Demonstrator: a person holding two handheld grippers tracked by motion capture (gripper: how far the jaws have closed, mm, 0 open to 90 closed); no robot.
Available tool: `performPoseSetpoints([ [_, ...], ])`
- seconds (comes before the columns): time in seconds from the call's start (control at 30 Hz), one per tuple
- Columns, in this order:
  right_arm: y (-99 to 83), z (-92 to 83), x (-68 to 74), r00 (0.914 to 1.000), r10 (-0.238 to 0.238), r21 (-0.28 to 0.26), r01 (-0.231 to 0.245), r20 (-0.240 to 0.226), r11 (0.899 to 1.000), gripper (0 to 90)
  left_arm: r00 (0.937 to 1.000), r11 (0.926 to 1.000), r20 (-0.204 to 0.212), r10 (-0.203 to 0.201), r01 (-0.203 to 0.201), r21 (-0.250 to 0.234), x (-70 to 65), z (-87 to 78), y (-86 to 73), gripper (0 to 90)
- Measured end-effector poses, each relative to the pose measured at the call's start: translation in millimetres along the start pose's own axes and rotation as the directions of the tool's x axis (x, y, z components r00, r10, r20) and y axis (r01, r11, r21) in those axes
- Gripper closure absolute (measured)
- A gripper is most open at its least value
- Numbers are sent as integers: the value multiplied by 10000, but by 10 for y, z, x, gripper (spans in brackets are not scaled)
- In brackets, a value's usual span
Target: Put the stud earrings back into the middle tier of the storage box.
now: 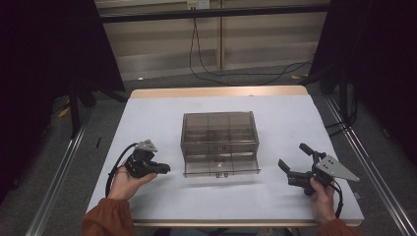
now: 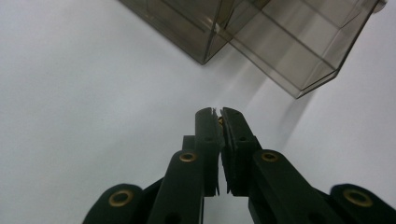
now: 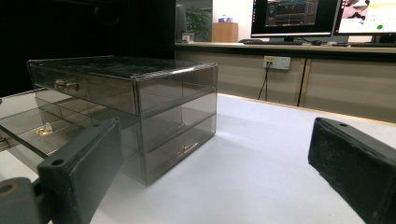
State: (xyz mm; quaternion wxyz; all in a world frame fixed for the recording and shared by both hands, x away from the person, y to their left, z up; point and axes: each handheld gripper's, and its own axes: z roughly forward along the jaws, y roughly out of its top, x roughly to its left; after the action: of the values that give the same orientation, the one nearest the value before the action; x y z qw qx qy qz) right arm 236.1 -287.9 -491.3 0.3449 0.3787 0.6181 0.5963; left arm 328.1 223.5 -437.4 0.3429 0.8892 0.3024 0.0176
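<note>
Left claw (image 1: 164, 169) closed empty, right claw (image 1: 293, 160) wide, flanking the drawer box (image 1: 219, 142) on a white table (image 1: 157, 115).

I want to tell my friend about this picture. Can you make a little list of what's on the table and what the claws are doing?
Table: white top, wooden far edge
Main thing: clear smoky drawer box, mid-table
Drawers: bottom drawer pulled out toward the person; upper ones in
Left claw: shut, empty, beside the open drawer, not touching it
Right claw: open wide, empty, right of the box
</note>
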Motion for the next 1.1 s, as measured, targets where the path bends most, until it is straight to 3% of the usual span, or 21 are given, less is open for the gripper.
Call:
performPoseSetpoints([
  [0.07, 0, 0, 0, 10000, -7, -4, 7, 6, 10000, 28, 9999, 9987, 83, -140, 144, -488, -9, -50, -22, 862],
  [0.27, 0, 0, 0, 10000, 4, -1, -4, 4, 10000, 28, 9996, 9909, -57, -290, 280, -1318, -58, -150, -66, 861],
  [0.47, 0, 0, -2, 10000, 13, -13, -13, 20, 10000, 28, 9995, 9818, -42, -321, 307, -1874, -113, -220, -57, 861],
  [0.6, 0, 0, -2, 10000, 18, -16, -18, 21, 10000, 28, 9995, 9782, 193, -239, 274, -2057, -154, -236, -11, 861],
  [0.77, 0, 0, -1, 10000, 3, -6, -3, -2, 10000, 28, 9998, 9758, 175, 100, -60, -2186, -235, -233, 90, 861],
  [0.97, 0, 0, 1, 10000, -3, -5, 3, 12, 10000, 28, 9983, 9798, 230, 543, -488, -1937, -342, -164, 244, 861],
  [1.1, 0, 0, 0, 10000, 3, 0, -3, 10, 10000, 28, 9963, 9781, 374, 771, -683, -1964, -387, -133, 329, 861],
])
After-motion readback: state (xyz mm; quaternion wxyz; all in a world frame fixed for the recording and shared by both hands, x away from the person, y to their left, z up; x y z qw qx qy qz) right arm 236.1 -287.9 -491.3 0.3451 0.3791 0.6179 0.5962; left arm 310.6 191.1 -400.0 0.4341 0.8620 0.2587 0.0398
